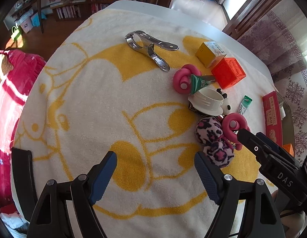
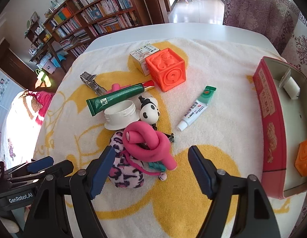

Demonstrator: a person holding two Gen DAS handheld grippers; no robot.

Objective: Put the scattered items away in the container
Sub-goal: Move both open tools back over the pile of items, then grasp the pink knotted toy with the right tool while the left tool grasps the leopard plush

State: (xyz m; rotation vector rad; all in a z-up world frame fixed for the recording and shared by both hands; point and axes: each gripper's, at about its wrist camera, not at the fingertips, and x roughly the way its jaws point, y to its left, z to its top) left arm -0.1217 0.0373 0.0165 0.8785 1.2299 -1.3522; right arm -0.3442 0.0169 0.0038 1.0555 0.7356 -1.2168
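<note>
My left gripper is spread wide over bare towel, holding nothing; my right gripper is likewise wide and holds nothing, its blue pads flanking the near end of the pile, with the leopard-print pouch just beside the left pad; open towel lies ahead of the right pad.

On the pouch sits a knotted pink foam twist; behind it a white lid and a panda figure touch one another; a dark green tube lies tilted across the lid's far rim; a white and green ointment tube lies apart to the right with free towel around it; farther back an orange cube touches a small yellow box; a steel clamp lies well apart on the left, and a second pink twist rests near it.

The container, a red box, stands at the towel's right edge, open side up; inside it are a smaller orange cube near my end and a white tube at the far end; room remains between them.

The surface is a white towel with yellow pattern over a white table, whose bare far edge shows beyond the towel; left of the table lies red bedding; bookshelves line the far wall; a patterned curtain hangs at the right.
</note>
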